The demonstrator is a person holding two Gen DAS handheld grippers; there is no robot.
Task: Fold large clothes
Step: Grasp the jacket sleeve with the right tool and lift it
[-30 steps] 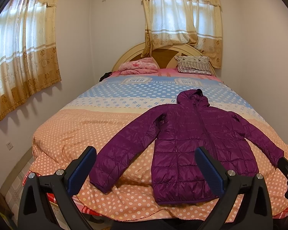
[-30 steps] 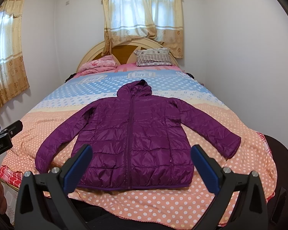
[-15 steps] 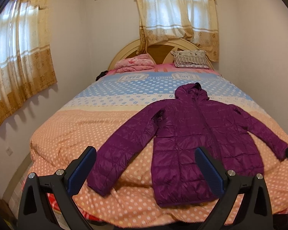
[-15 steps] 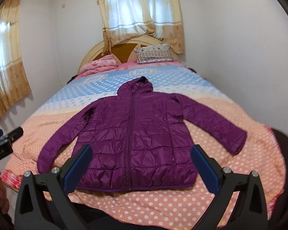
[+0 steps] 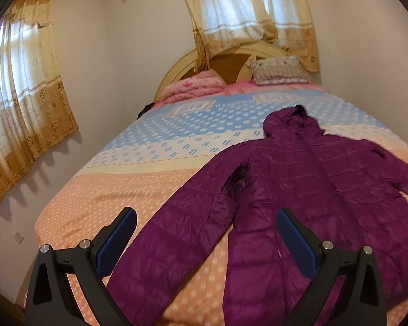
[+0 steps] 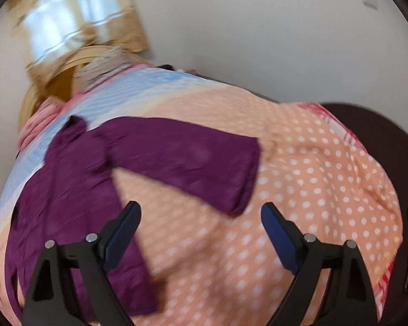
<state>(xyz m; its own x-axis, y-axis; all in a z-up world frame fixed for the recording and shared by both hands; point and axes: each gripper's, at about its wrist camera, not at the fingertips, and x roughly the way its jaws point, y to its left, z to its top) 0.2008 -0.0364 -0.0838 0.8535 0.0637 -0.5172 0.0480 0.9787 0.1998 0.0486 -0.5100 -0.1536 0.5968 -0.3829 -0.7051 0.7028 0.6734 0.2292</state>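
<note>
purple jacket [image 5: 307,190] lay flat near the foot edge of the bed [image 5: 117,190], sleeves spread out, left tongs [image 5: 205,231] spread wide and empty over one sleeve, right tongs [image 6: 201,222] spread wide and empty by the other cuff, bare spotted sheet around, pillows [image 5: 277,70] far off

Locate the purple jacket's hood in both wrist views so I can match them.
Left wrist: hood sits upper right of centre, on the blue dotted band of the bedspread.
Right wrist: hood sits at left, blurred, above the jacket body.
Shared landmark: the curved wooden headboard, top centre in left wrist, upper left in right wrist.
</note>
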